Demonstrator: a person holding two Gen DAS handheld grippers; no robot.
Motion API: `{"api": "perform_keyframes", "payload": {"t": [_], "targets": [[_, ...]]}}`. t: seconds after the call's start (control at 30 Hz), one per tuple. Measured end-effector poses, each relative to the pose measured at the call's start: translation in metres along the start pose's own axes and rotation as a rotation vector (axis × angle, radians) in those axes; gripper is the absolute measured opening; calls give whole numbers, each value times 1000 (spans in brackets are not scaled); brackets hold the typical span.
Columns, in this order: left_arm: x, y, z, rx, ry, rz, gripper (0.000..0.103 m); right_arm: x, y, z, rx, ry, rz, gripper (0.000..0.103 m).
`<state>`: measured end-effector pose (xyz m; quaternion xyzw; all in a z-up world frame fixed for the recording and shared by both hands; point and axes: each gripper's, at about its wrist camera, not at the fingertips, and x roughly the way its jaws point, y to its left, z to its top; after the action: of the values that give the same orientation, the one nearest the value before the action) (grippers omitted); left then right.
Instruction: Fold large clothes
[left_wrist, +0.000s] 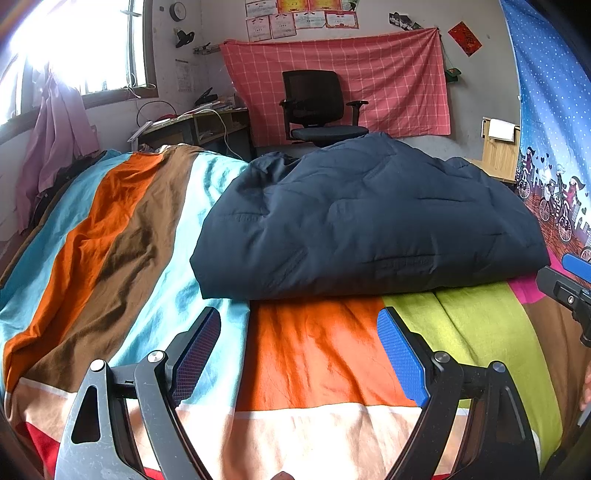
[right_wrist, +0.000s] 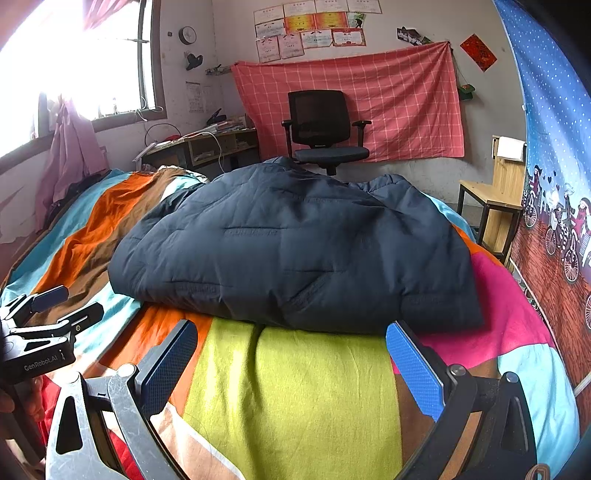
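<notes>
- The jacket (right_wrist: 295, 254) is dark navy with quilted stitching.
- The bedsheet (left_wrist: 122, 236) has broad stripes of turquoise, orange, brown, lime green, pink and peach.
- The wall cloth (left_wrist: 388, 81) is red with a white grid.
- The chair (right_wrist: 321, 125) is black.
- The curtain (right_wrist: 554, 147) is blue with white dots.

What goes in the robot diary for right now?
jacket: folded on bed | left gripper: open, empty | right gripper: open, empty | touching jacket: no
</notes>
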<state>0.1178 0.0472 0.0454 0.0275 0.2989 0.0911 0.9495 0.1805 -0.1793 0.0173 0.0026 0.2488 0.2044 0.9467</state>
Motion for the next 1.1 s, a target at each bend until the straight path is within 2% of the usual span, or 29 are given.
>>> {"api": "perform_keyframes", "payload": {"t": [1.1], "targets": [[-2, 1, 3, 3, -6, -1, 83, 0, -1, -1, 1, 2, 0, 103]]}}
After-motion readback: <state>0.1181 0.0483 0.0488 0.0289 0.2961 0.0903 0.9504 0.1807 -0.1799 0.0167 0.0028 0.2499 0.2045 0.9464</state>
